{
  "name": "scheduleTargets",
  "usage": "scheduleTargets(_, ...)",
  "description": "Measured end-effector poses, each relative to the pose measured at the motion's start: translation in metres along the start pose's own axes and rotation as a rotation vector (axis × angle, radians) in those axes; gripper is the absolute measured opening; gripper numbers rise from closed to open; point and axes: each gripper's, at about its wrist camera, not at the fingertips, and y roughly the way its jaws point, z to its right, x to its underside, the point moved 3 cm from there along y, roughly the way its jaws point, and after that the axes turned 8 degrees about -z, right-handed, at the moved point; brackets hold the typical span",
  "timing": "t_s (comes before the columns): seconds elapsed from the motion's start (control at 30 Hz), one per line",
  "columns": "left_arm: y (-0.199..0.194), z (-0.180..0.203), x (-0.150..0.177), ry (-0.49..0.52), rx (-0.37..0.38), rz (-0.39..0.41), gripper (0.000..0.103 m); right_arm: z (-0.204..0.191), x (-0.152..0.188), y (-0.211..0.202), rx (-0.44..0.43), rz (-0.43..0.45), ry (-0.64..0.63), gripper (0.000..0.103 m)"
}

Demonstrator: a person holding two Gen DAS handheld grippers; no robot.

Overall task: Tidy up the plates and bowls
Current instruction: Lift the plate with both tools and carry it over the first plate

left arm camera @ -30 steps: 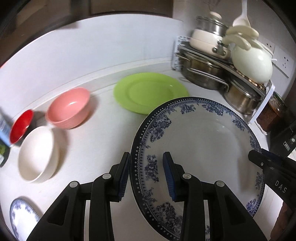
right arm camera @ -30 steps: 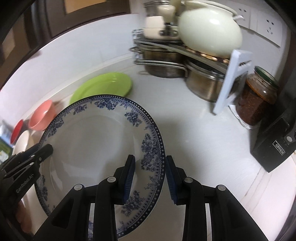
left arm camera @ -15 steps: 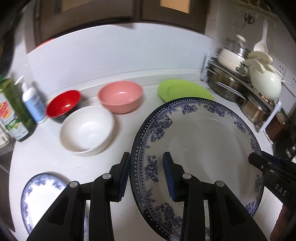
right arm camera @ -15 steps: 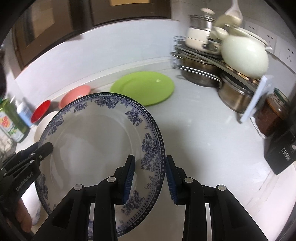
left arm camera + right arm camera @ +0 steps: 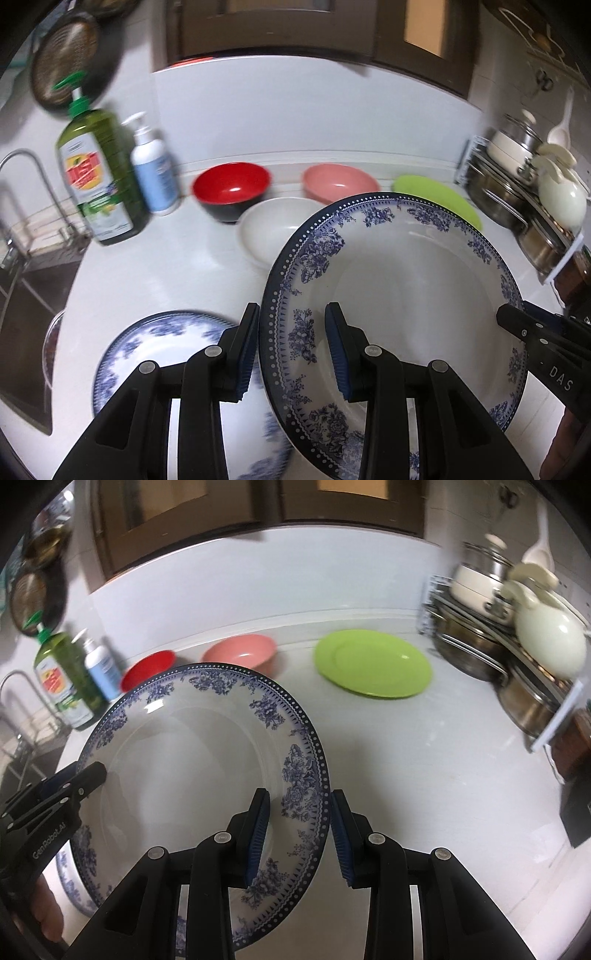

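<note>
my left gripper [image 5: 291, 347] is clamped on the near-left rim of the big blue-and-white plate [image 5: 399, 295], one pad under the rim and one on its inner face. my right gripper [image 5: 299, 830] has that same plate's opposite rim between its pads, and from the left wrist view i see its black tip lying on the plate's far right edge. the plate hangs tilted between the two, up off the worktop [image 5: 424, 746].

just under and to the left of my left gripper lies a second blue-patterned plate [image 5: 155, 347], flat on the worktop, partly hidden by the one i hold. ahead of the left gripper a white bowl [image 5: 273, 229] sits half behind the held plate's far rim. beyond it stand a red bowl [image 5: 231, 188] and a pink bowl [image 5: 338, 182] side by side near the wall, and to the right of them a green plate [image 5: 373, 662] lies flat, well apart from my right gripper.

far left of my left gripper are a green soap bottle [image 5: 98, 177] and a white pump bottle [image 5: 151, 166], touching or nearly so, next to a sink [image 5: 26, 295]. far right of my right gripper a rack [image 5: 480, 653] holds steel pots and a cream pot [image 5: 546, 642].
</note>
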Motion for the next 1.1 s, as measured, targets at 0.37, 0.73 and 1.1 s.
scheduleTargets(0.37, -0.015, -0.076, 0.028, -0.118, -0.086, 0.001, 0.036, -0.073, 0.005, 0.004, -0.076, -0.011, -0.126, 0.034)
scheduleTargets(0.73, -0.021, -0.137, 0.054, -0.235, -0.173, -0.039, 0.036, -0.140, 0.013, 0.023, -0.150, -0.063, -0.254, 0.034)
scheduleTargets(1.1, -0.004, -0.178, 0.078, -0.320, -0.230, -0.112, 0.036, -0.184, 0.024, 0.059, -0.198, -0.150, -0.326, 0.034)
